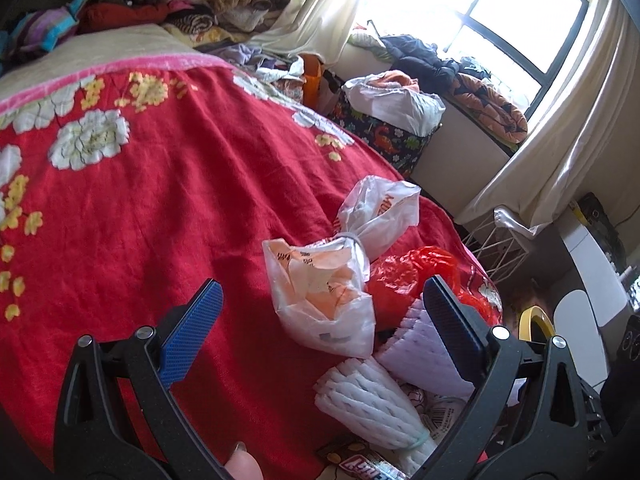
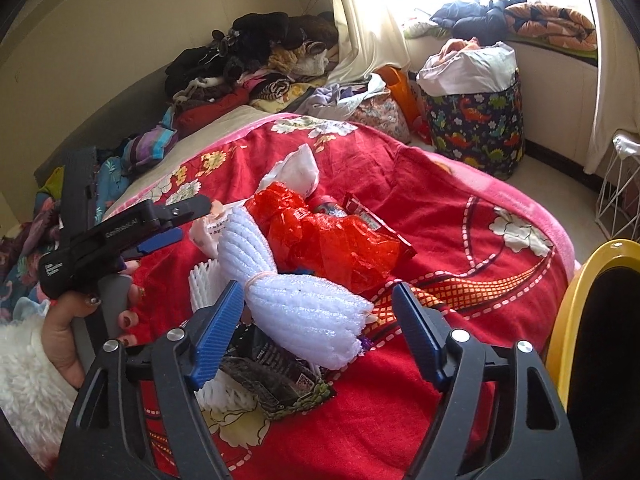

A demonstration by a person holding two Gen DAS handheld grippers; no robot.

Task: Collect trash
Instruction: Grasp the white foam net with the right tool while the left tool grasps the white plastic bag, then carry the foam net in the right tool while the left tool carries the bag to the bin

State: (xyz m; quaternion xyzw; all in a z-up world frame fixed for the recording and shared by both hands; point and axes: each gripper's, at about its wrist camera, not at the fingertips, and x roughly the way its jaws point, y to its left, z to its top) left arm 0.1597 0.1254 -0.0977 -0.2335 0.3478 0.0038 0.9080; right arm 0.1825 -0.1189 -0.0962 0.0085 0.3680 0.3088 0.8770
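Observation:
A heap of trash lies on the red flowered blanket (image 2: 460, 208). My right gripper (image 2: 318, 287) is open around a white foam net bundle (image 2: 296, 312); the right pad stands clear of it. Behind the bundle are a crumpled red plastic bag (image 2: 320, 240), a red wrapper (image 2: 376, 220) and a white bag (image 2: 300, 168). A black wrapper (image 2: 276, 376) lies under the bundle. My left gripper (image 1: 320, 284) is open, pointing at a white printed plastic bag (image 1: 320, 300), with the red bag (image 1: 404, 280) and foam nets (image 1: 372, 400) beside it. A hand holds the left gripper (image 2: 192, 220) at the left.
A yellow bin rim (image 2: 568, 320) stands at the bed's right edge. A dinosaur-print basket (image 2: 476, 128) and a white wire basket (image 2: 620, 192) stand on the floor. Clothes (image 2: 260, 52) are piled at the head of the bed and on the windowsill (image 1: 460, 64).

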